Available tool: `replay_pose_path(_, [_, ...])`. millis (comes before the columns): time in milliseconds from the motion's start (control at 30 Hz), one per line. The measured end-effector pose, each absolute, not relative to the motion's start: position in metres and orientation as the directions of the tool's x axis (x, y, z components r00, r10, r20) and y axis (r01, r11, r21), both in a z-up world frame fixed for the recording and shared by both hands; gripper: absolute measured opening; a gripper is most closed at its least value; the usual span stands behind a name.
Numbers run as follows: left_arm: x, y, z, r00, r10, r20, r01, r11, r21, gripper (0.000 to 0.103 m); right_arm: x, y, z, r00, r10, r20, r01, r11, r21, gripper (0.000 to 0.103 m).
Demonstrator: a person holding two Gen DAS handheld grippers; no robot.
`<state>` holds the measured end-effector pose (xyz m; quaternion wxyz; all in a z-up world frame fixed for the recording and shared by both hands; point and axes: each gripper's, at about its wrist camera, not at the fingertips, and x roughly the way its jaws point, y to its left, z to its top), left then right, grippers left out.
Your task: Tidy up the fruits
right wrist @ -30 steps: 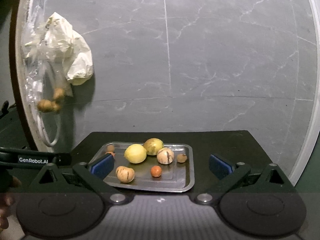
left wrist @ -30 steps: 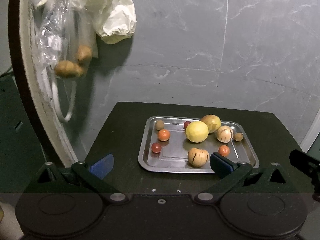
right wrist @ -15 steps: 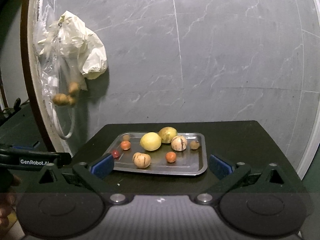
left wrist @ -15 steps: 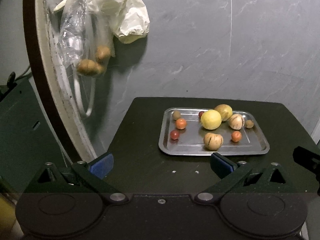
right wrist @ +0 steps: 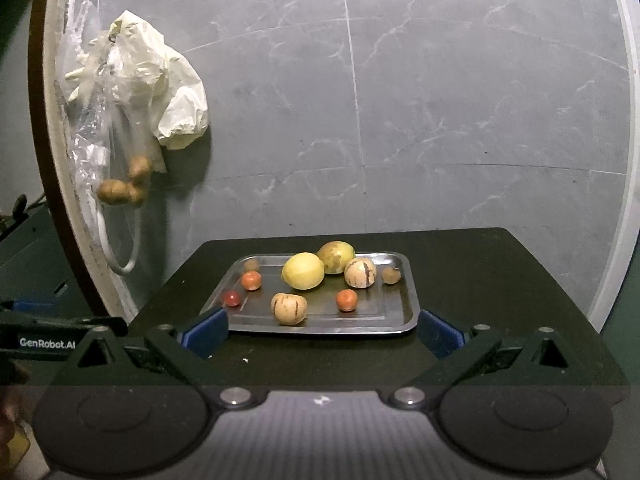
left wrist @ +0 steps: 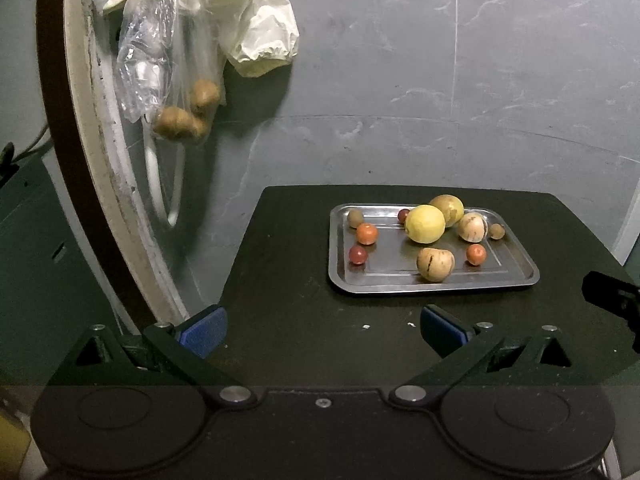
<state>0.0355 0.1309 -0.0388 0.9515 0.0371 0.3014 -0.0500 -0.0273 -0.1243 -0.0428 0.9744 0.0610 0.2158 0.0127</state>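
A steel tray (left wrist: 516, 280) (right wrist: 408, 312) sits on a black table (left wrist: 288, 320) (right wrist: 480, 280). It holds a yellow lemon (left wrist: 425, 224) (right wrist: 303, 271), a greenish-yellow fruit (left wrist: 449, 207) (right wrist: 336, 256), two striped tan fruits (left wrist: 435, 264) (right wrist: 289, 308) (right wrist: 360, 273), several small red and orange tomatoes (left wrist: 367, 233) (right wrist: 346, 300) and small brown fruits (left wrist: 355, 217) (right wrist: 391, 275). My left gripper (left wrist: 322, 326) is open and empty, short of the tray's near left corner. Just before the tray's near edge my right gripper (right wrist: 322, 328) stands open and empty.
Plastic bags (left wrist: 172, 52) (right wrist: 132, 100) with brown potatoes (left wrist: 184, 120) (right wrist: 120, 190) hang on the left of a grey tiled wall (left wrist: 440, 80). A white curved frame (left wrist: 104, 160) stands left of the table. The other gripper's black tip (left wrist: 612, 296) shows at right.
Both grippers have pulled back from the tray over the last second, so it looks smaller and farther. The left view has also swung left. Both stayed open.
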Motion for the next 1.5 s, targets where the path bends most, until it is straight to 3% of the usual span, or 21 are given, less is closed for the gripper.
replay_pose_path(567, [0.033, 0.157, -0.047, 0.814, -0.174, -0.554, 0.223, 0.975, 0.022, 0.102, -0.043, -0.098, -0.050, 0.899, -0.064, -0.433, 0.123, 0.986, 0.110, 0.103])
replay_pose_path(1500, [0.030, 0.153, -0.050, 0.805, -0.172, -0.568, 0.223, 0.975, 0.021, 0.102, -0.040, -0.090, -0.052, 0.883, -0.055, -0.467, 0.114, 0.989, 0.098, 0.103])
